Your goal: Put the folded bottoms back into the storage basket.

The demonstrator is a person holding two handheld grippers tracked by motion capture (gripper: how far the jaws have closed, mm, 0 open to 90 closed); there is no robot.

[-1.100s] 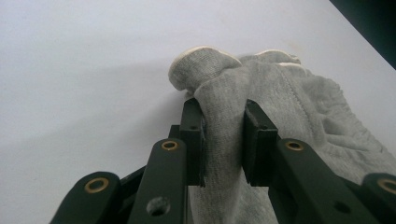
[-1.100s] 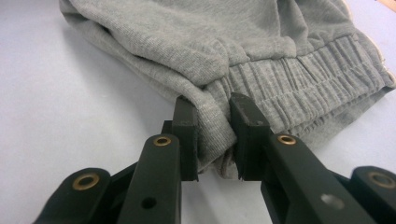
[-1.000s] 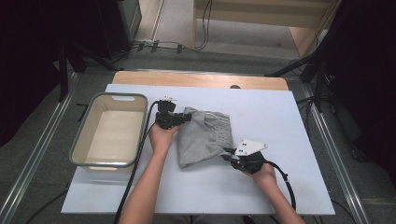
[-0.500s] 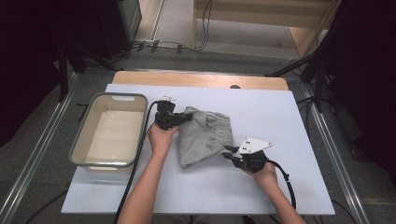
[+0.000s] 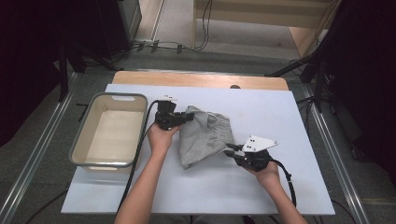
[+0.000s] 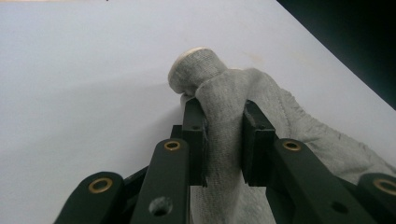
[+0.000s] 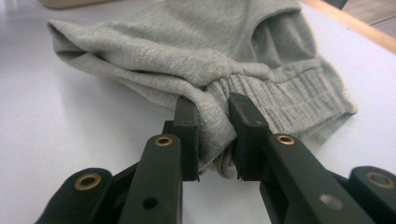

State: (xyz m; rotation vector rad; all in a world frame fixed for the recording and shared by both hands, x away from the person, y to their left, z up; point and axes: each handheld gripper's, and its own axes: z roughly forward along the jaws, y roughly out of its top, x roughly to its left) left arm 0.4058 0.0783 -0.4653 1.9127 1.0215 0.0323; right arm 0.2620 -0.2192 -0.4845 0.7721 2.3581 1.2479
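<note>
Two grippers clamp one grey garment on the white table: left gripper pinches its far-left corner, right gripper its right edge. One beige tub sits left of them.

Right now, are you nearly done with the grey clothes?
Not yet. Done: both grips are on. The left hand-held gripper and right hand-held gripper each pinch the crumpled grey knit garment. In hand: it lies bunched on the white table. Left: probably moving it into the empty beige plastic tub.
</note>
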